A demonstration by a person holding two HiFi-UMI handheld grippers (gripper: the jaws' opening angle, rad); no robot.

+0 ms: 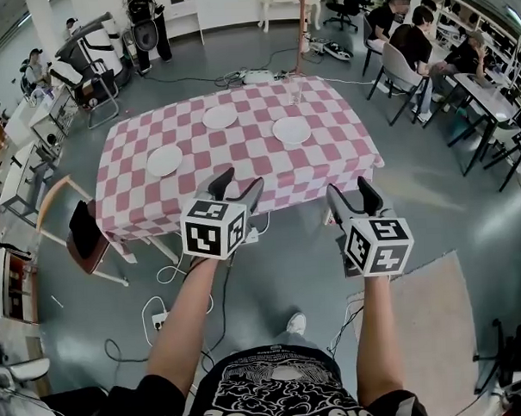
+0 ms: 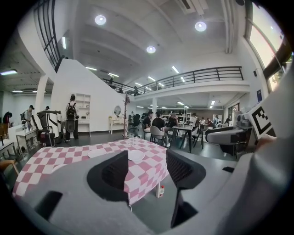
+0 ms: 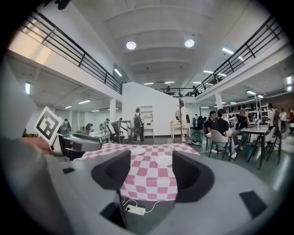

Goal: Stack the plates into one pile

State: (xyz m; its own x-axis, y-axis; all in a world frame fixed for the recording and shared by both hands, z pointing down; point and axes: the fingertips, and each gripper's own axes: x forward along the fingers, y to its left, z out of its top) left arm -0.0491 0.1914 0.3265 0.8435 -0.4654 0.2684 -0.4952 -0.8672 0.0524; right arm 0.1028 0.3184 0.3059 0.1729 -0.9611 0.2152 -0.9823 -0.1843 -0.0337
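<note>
Plates: three, apart on checked table | left hand-held gripper: wide, empty | right hand-held gripper: wide, empty

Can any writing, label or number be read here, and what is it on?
"ISTANCE": black T-shirt, cut off at the picture's lower edge.
Left cube, right cube: square black-and-white patterns, no words.
Nothing else is large enough to read.

Left gripper jaws apart, empty; plate on checked table
</note>
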